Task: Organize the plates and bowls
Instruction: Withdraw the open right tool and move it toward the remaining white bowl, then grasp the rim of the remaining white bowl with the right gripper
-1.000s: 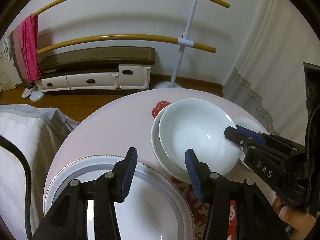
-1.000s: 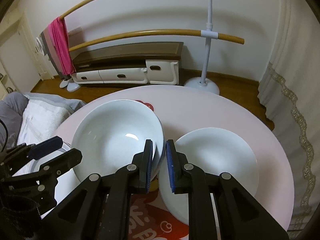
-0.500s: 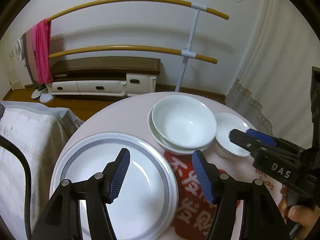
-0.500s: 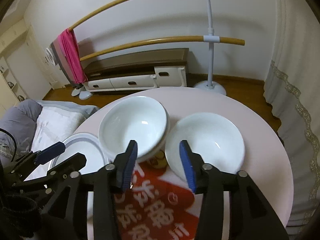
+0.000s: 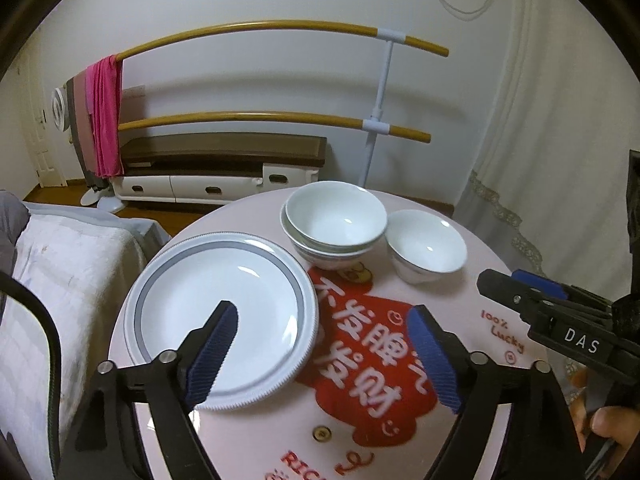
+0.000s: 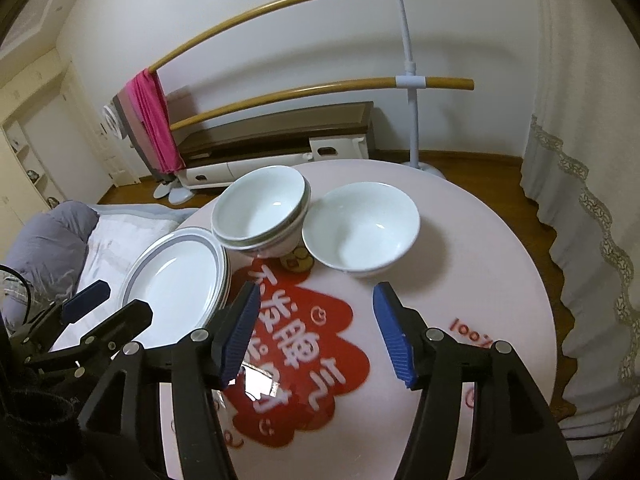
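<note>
- While both tools were held back over the near side of the round pink table (image 5: 248,432), the left gripper (image 5: 324,354) was seen with its fingers spread wide and nothing between them.
- The right gripper (image 6: 316,330) was likewise opened wide and empty — half a second before its fingers had been narrower, and a second before they had been nearly closed at the rim of the upper bowl.
- That bowl had been let go: it was now nested in the stacked bowls (image 6: 262,212), at the far side of the table, tilted a little in the one beneath.
- A single bowl (image 6: 360,236) was left standing just to the right of the stack, very close to it; whether the two touched could not be told.
- The plates (image 5: 222,320) were piled at the left edge of the table, at least two deep as seen from the right wrist, with the left fingers hanging above them.
- Both cameras had been drawn away from the dishes, so that more of the red printed mat (image 6: 296,356) was shown.
- From this it was judged that one stacking step had been finished — the lone bowl was probably what remained, and a wide, level grasp on its rim would be wanted.
</note>
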`<state>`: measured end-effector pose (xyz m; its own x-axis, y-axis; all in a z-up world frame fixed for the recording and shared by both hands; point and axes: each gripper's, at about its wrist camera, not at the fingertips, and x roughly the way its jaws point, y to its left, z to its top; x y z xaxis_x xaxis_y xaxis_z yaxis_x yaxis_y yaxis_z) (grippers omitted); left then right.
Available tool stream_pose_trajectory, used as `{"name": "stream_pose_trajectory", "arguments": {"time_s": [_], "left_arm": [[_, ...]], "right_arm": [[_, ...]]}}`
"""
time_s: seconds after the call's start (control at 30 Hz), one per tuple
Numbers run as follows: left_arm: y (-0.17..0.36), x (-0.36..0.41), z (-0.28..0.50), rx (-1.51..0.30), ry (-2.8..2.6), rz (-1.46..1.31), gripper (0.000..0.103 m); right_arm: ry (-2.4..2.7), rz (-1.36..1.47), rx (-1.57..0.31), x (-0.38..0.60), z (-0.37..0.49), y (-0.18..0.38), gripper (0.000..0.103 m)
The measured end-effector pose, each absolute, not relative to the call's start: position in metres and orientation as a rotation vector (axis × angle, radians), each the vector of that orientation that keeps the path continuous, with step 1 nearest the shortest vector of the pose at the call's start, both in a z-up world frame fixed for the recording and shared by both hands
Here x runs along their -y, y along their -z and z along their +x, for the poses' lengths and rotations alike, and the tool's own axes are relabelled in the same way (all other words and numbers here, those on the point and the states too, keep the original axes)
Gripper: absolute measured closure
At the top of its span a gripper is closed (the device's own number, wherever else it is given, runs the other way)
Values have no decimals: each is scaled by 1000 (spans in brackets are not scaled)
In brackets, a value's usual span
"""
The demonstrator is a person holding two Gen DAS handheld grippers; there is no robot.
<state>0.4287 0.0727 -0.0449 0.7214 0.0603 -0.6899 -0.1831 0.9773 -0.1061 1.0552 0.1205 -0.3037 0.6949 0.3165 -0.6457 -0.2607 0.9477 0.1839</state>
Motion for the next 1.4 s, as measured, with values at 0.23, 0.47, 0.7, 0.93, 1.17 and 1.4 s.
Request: {"name": "stream_pose_trajectory", "arguments": {"time_s": [0.23, 0.47, 0.7, 0.93, 1.17, 1.4], "left_arm": [[39, -49, 408, -747, -125, -172, 15], [42, -35, 416, -763, -145, -164, 13], [46, -23, 437, -781, -149, -155, 13], [58, -11, 475, -806, -140, -131, 13], [69, -12, 517, -821, -149, -124, 13], [80, -19, 556, -819, -186, -115, 13]], "right_arm": [[-316, 84, -718, -99, 1037, 297, 37], [-298, 88, -717, -80, 1034, 297, 35], [-282, 92, -730, -63, 1048, 305, 35], [-263, 109, -757, -49, 1080, 317, 35], [-260, 149, -779, -43, 1127, 327, 35], [-278, 167, -830, -52, 1171, 346, 35]]}}
